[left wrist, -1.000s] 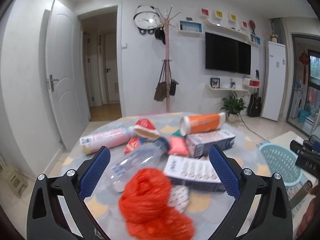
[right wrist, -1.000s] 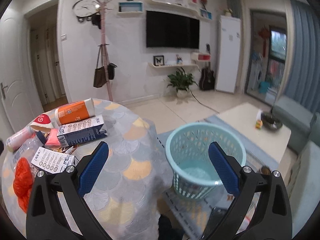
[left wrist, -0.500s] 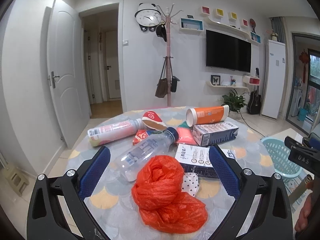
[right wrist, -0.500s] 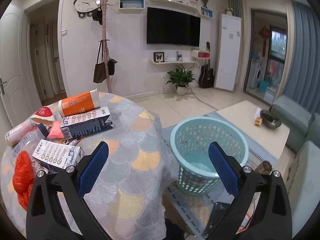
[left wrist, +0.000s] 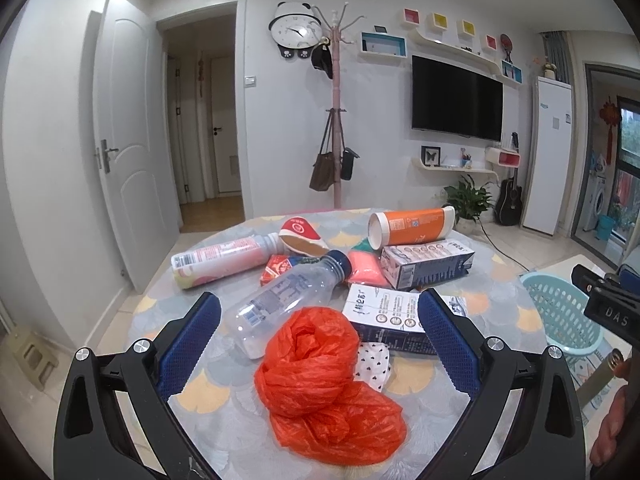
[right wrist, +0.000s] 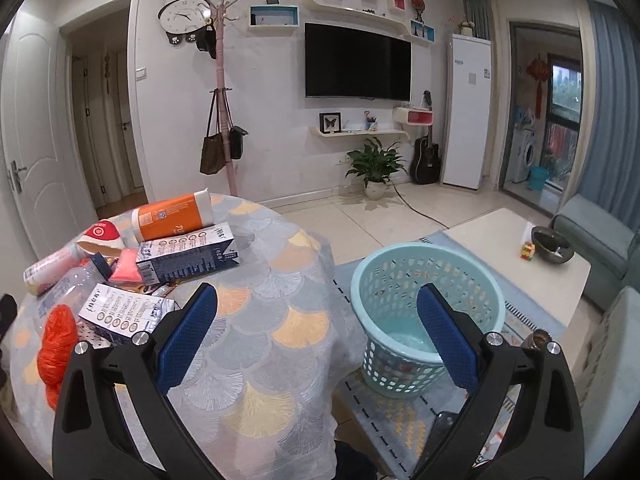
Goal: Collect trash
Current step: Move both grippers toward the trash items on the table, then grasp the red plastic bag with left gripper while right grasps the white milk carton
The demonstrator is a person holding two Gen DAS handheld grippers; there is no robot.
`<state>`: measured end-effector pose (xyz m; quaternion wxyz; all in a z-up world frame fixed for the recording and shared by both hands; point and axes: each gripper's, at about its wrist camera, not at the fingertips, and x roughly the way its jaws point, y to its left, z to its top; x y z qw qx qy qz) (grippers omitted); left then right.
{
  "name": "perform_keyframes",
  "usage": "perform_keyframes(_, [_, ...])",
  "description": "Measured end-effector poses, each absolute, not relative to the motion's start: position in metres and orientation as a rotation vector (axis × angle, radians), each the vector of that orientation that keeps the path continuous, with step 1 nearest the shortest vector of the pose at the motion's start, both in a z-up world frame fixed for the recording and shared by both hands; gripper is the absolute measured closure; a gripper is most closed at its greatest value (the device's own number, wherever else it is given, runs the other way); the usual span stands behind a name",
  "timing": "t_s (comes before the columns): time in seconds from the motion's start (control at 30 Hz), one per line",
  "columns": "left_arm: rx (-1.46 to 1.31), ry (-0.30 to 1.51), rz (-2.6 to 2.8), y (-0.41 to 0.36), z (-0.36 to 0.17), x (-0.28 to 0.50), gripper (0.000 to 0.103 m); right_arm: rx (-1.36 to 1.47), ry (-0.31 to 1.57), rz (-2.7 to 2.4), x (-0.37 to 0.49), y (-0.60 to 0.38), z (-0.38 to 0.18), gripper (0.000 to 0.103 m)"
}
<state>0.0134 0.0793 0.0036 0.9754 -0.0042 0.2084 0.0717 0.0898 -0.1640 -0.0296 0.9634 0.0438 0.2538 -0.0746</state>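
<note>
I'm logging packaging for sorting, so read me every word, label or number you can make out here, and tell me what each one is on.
"DAS": white letters on the black right gripper body, at the left wrist view's right edge.
Milk cartons: printed characters, too small to read.
Orange canister, pink bottle, clear bottle: labels blurred.
Clock: no numerals legible.

Crumpled orange plastic bag (left wrist: 324,376) lies on the table beside the toppled clear bottle (left wrist: 288,300) (capped).

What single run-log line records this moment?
left tongs: open, over orange plastic bag | right tongs: open, empty | basket: on floor | trash: on table
</note>
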Motion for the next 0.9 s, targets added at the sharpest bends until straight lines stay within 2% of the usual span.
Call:
perform_keyframes(0.57, [-0.034, 0.405, 0.189, 0.111, 0.008, 0.008, 0.007, 0.027, 0.497, -0.146, 0.087, -0.149, -0.027, 0.008])
perform_keyframes(0.63, [-0.037, 0.407, 0.206, 0.124, 0.008, 0.005, 0.007, 0.013, 0.489, -0.134, 0.087, -0.146, -0.026, 0.012])
perform_keyframes(0.7, [-0.047, 0.414, 0.209, 0.136, 0.009, 0.003, 0.007, -0.001, 0.483, -0.082, 0.089, -0.141, -0.024, 0.022])
perform_keyframes(0.8, [-0.060, 0.447, 0.166, 0.147, 0.009, 0.003, 0.007, -0.022, 0.481, 0.007, 0.096, -0.131, -0.024, 0.032])
perform_keyframes(0.9, [-0.100, 0.536, 0.059, 0.153, 0.000, 0.014, 0.007, -0.042, 0.498, 0.163, 0.109, -0.115, -0.025, 0.033])
